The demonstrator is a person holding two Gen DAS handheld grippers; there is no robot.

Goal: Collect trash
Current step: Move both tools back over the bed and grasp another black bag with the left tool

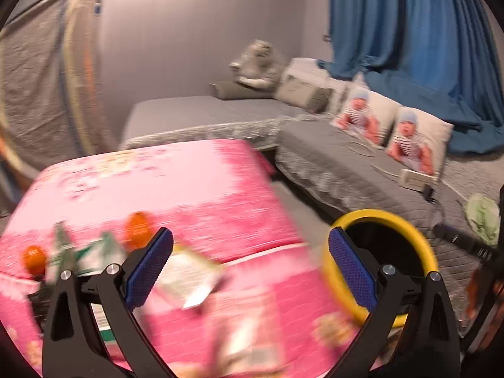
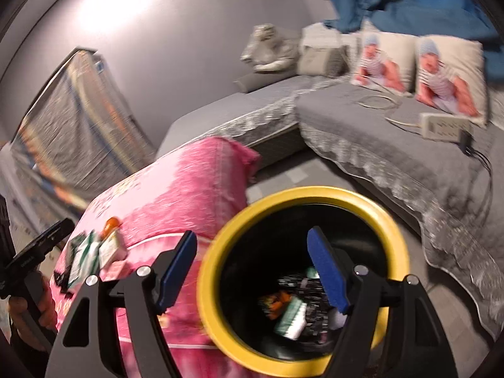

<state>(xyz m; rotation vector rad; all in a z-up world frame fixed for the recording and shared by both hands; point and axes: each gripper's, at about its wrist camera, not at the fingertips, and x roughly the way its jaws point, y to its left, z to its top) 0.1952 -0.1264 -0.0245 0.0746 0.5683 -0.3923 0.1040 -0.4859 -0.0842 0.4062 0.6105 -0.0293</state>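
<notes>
A black bin with a yellow rim (image 2: 220,245) stands on the floor beside a pink-covered surface (image 2: 189,189); it also shows in the left wrist view (image 1: 419,236). Crumpled wrappers (image 2: 293,308) lie inside it. My right gripper (image 2: 252,271) is open and empty, above the bin's mouth. My left gripper (image 1: 250,267) is open and empty over the pink cover (image 1: 189,189). A pale wrapper (image 1: 189,277) lies just beyond its fingertips. Green-white wrappers (image 1: 85,252) and two orange pieces (image 1: 137,226) lie to the left; they also show in the right wrist view (image 2: 88,252).
Grey-covered mattresses (image 2: 378,145) run along the wall with photo pillows (image 2: 447,72), a power strip (image 2: 444,124) and cables. A blue curtain (image 1: 409,25) hangs behind. A green cloth (image 1: 482,217) lies on the grey cover. A covered rack (image 1: 41,72) stands at the left.
</notes>
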